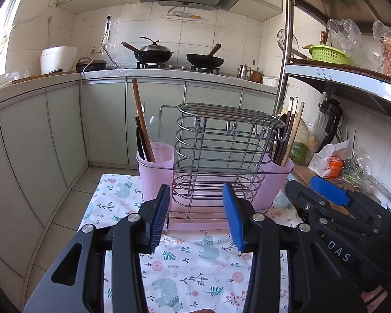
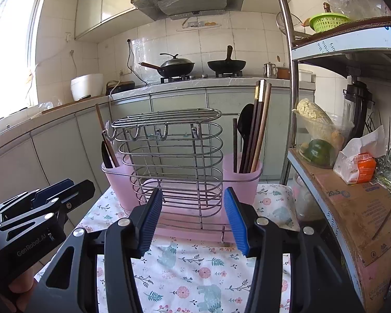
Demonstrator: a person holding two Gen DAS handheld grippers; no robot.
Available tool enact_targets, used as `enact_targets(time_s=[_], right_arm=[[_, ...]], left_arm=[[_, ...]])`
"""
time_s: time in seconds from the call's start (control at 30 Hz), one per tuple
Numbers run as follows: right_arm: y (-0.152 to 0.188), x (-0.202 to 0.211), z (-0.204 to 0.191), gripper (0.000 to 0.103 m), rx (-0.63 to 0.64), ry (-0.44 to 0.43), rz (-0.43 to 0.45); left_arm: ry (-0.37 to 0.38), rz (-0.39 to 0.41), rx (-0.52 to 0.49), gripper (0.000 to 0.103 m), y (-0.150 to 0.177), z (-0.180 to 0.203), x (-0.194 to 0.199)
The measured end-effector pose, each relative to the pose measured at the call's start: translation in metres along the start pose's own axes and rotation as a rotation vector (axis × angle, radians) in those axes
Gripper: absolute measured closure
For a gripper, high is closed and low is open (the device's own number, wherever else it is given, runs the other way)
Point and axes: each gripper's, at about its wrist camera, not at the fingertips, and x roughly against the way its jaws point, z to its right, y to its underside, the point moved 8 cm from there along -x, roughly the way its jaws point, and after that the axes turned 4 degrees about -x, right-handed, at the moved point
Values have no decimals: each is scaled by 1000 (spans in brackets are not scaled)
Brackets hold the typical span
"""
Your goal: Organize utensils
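While both claws hang level over the floral cloth (image 1: 195, 266), nothing's gripped yet. Left gripper (image 1: 195, 219): jaws spread, blue pads apart, only air and cloth btwn them. Right gripper (image 2: 193, 221): same story, jaws spread, nothing pinched.

Straight ahead at 12 o'clock from both sits the wire rack (image 1: 219, 156), upright in a pink tray (image 1: 153, 177) on the cloth, w/ a row of hooks under its top rim. Pink cup (image 1: 161, 156) at 10 o'clock in the left view holds a clear spoon (image 1: 155, 130), a long wooden stick (image 1: 140, 114) and dark utensils, all standing, leaning a bit. Other end of the tray, 1 o'clock in the right view: chopsticks (image 2: 259, 125) and a black spoon (image 2: 245, 122) upright in the second cup (image 2: 241, 172).

Right claw shows at 3 o'clock in the left view, left claw at 8 o'clock in the right view, side by side, near the tray's front edge but not touching it.

Metal shelf (image 2: 352, 44) at 2 o'clock, woks on the stove (image 1: 177, 65) far behind.
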Motion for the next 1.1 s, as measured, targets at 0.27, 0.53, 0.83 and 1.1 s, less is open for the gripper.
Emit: enact_targets(time_s=[0.27, 0.53, 0.83, 1.1], right_arm=[[2, -1, -1, 54, 3, -2, -3], [3, -2, -1, 54, 4, -1, -5], [4, -4, 0, 54, 6, -1, -10], [7, -10, 4, 54, 4, -2, -22]], left_arm=[[4, -4, 1, 60, 1, 0, -1], [6, 0, -2, 60, 1, 0, -1], [8, -3, -4, 60, 2, 1, -2], [10, -9, -3, 60, 3, -1, -6]])
